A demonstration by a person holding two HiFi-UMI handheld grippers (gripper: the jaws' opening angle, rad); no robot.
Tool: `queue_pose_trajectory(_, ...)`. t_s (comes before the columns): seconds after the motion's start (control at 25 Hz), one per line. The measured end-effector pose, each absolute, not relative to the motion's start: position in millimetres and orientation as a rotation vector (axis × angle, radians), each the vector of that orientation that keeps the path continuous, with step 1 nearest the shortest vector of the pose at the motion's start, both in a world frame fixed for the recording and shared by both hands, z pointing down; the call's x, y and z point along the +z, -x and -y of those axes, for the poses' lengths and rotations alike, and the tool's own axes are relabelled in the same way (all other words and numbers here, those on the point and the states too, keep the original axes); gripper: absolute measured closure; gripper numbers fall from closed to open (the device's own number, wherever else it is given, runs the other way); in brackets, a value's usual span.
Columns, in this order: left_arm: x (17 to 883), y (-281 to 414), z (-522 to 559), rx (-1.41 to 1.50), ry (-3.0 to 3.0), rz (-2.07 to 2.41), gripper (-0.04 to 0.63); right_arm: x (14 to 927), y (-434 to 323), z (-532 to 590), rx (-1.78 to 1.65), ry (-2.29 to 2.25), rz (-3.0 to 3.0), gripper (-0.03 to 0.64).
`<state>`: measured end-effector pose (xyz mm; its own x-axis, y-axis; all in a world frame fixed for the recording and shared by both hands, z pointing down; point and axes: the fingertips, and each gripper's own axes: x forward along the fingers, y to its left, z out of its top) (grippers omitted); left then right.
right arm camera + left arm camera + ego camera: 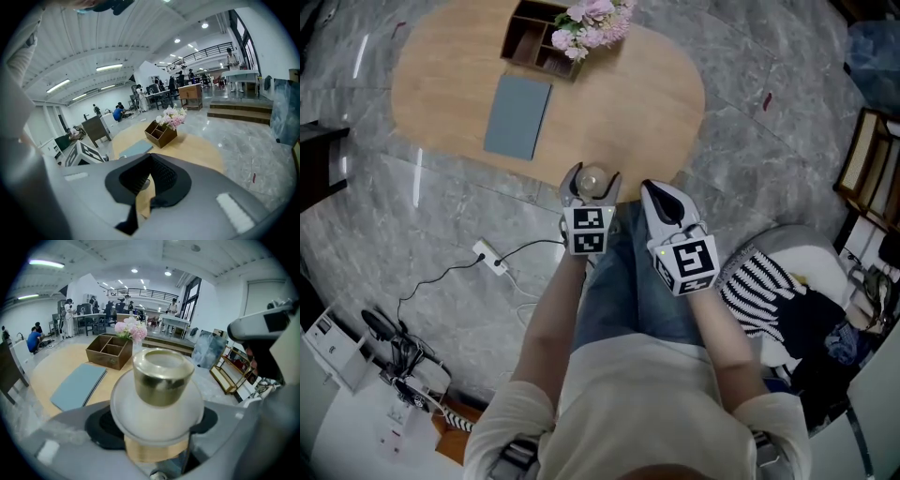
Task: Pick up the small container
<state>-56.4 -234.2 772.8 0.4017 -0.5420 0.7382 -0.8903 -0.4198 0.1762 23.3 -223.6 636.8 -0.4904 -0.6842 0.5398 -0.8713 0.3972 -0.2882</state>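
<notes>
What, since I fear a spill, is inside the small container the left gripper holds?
No contents show. The small container, clamped in the left gripper, has a frosted white body and a gold top. Both cover whatever is inside, so I cannot tell whether it is full or empty.

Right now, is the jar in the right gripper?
No, the right gripper is shut on nothing; the jar sits in the left gripper.

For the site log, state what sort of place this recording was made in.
Probably a large open-plan office or studio hall: a polished marble floor, an oval wooden table, and, in the left gripper view, people working at desks below a railed mezzanine.
</notes>
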Motion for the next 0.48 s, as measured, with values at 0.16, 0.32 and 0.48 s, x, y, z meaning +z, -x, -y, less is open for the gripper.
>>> queue_pose_trajectory(0.16,742,60,212,0.767,-2.123,1.230,0.242,618,-19,198,0.750,-1.362,2.334,0.615)
queue_pose_trajectory(0.32,710,69,189,0.732,-2.138,1.251,0.242,598,-15,175,0.717,-1.379,2.343,0.615)
queue_pose_trajectory(0.48,674,76,167,0.686,-2.150,1.270,0.242,575,-12,152,0.673,-1.382,2.355,0.615)
